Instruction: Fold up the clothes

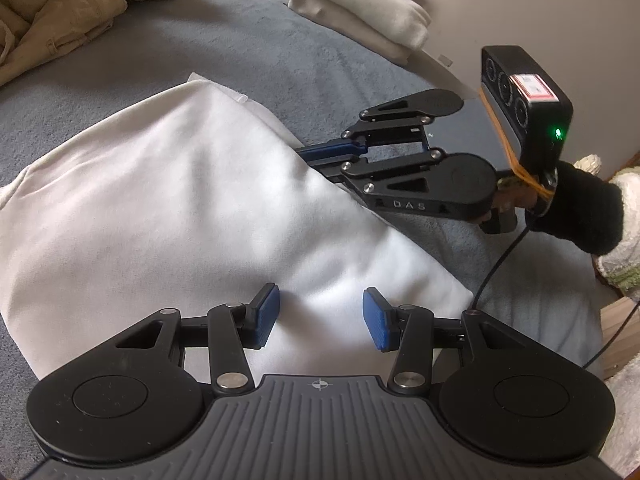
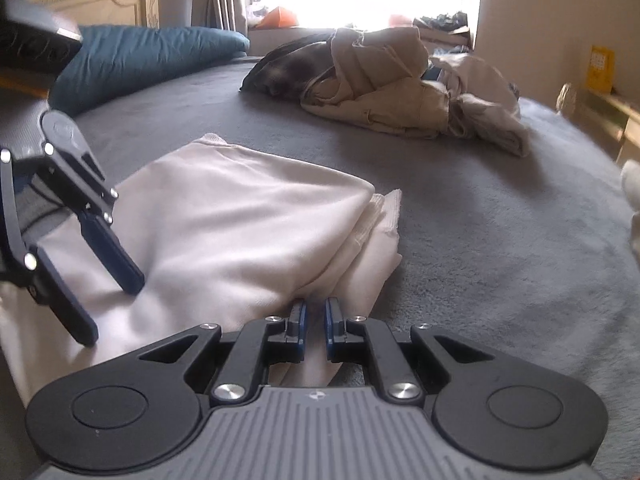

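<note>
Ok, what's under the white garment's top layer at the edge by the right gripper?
More folded white layers of the white garment and the right gripper tips, pinched on that edge. Deeper in, everything is covered.

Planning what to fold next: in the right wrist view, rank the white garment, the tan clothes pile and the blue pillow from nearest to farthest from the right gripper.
1. white garment: between the right gripper's jaws.
2. tan clothes pile: farther up the bed, right of centre.
3. blue pillow: at the headboard, far left; about as far as the pile, hard to separate.
</note>
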### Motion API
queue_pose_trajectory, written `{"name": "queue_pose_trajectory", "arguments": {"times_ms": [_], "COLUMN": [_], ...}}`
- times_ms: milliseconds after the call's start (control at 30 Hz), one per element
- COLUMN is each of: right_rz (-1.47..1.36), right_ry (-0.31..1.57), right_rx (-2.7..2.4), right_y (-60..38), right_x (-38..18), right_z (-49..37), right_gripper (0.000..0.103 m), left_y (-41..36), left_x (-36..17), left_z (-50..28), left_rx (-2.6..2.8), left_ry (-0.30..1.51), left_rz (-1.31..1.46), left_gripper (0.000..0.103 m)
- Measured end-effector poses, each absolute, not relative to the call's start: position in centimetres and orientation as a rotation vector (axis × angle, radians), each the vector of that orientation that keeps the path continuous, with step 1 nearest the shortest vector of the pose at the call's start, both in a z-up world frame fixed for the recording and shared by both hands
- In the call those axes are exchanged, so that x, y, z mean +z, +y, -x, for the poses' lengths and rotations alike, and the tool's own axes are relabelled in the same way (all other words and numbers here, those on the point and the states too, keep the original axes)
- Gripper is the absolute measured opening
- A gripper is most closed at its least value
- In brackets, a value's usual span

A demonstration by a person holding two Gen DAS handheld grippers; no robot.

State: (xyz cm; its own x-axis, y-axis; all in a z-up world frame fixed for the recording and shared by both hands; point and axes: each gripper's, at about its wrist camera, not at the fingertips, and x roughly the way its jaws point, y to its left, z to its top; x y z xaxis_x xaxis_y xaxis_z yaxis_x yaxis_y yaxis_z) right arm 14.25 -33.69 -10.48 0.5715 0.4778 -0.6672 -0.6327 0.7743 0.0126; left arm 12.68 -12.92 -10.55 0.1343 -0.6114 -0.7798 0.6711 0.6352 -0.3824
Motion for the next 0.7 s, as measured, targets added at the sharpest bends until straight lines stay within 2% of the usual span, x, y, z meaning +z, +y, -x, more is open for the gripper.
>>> {"name": "queue_pose_trajectory", "arguments": {"times_ms": [233, 400, 433, 467, 500, 633, 700], "right_rz": [0.499, 0.344, 0.288, 0.232, 0.175, 0.013, 0.033], "right_ry": [0.668, 0.711, 0.722, 0.731, 0.739, 0.75, 0.745], "right_rx": [0.67, 0.647, 0.659, 0.663, 0.659, 0.596, 0.569], "right_y": [-31.2, -32.5, -33.4, -34.3, -35.3, -38.0, -37.8], "right_x": [-10.6, -9.7, -9.2, -8.8, -8.4, -7.7, -7.9], "right_z": [-12.2, -13.0, -13.3, -13.6, -14.0, -15.7, -16.1], "right_gripper": [0.009, 0.011, 0.019, 0.034, 0.039, 0.039, 0.038], "left_y": [-12.9, -12.9, -12.8, -12.8, -12.7, -12.7, -12.7], "left_x": [-10.8, -10.7, -10.7, -10.7, -10.7, -10.8, -10.8], "left_z": [-12.7, -12.6, -12.6, -12.5, -12.5, -12.5, -12.5], "left_rx": [-0.927, -0.927, -0.926, -0.925, -0.925, -0.923, -0.922], "left_ry": [1.099, 1.098, 1.098, 1.099, 1.1, 1.103, 1.104], "left_rz": [-0.056, -0.06, -0.058, -0.055, -0.053, -0.049, -0.049], "left_gripper": [0.046, 0.046, 0.046, 0.046, 0.046, 0.046, 0.046]}}
